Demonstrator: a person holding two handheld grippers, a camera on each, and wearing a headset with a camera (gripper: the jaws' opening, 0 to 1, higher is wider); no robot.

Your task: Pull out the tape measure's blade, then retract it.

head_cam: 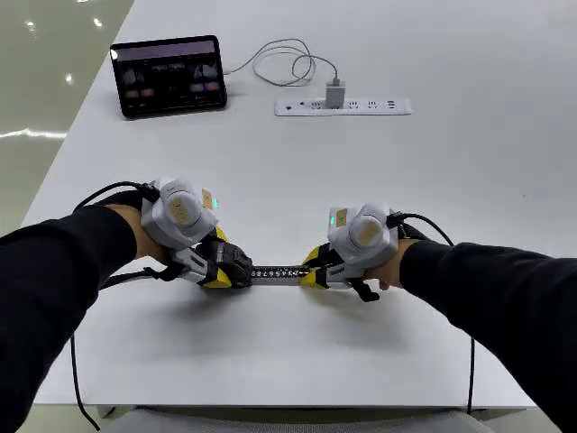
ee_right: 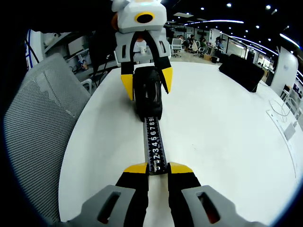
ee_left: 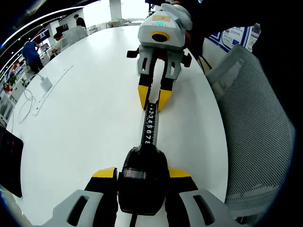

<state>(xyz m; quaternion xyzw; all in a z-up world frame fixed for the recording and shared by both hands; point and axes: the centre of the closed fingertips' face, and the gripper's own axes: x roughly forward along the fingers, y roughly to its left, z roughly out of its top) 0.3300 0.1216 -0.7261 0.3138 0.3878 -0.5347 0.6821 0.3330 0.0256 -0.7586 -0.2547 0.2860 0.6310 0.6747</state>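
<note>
Stretching a short length of blade (head_cam: 279, 271) between two grippers on the white table (head_cam: 379, 171).
The left gripper (head_cam: 219, 272) clamps the black tape measure (head_cam: 234, 263) case at near left; the right gripper (head_cam: 311, 273) pinches the blade's tip, jaws narrow, just right of it.

Smooth matt white table (head_cam: 270, 347) – black plastic tape measure (ee_left: 143, 182), slightly glossy – grey mesh-cloth chair (ee_left: 255, 123)
</note>
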